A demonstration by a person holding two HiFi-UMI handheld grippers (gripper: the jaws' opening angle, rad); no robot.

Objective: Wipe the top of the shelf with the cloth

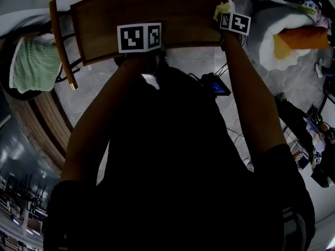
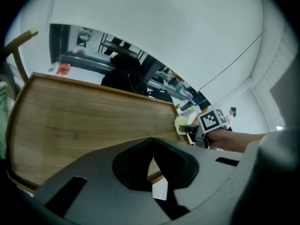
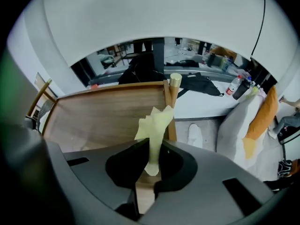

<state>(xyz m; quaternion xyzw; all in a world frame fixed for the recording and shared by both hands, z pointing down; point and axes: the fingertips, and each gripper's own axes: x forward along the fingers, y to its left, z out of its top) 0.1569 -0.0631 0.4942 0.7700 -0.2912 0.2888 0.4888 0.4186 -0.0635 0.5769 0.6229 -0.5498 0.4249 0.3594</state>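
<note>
I see one yellow cloth, pinched in the closed jaws of my right gripper at the right end of the one wooden shelf top. My left gripper sits at the shelf's near edge, jaws together on nothing. Only the head view shows the one green towel, left of the shelf.

text: none legible | labels: none | numbers: none | signs: none

Open shelf top between left post and right post.
</note>
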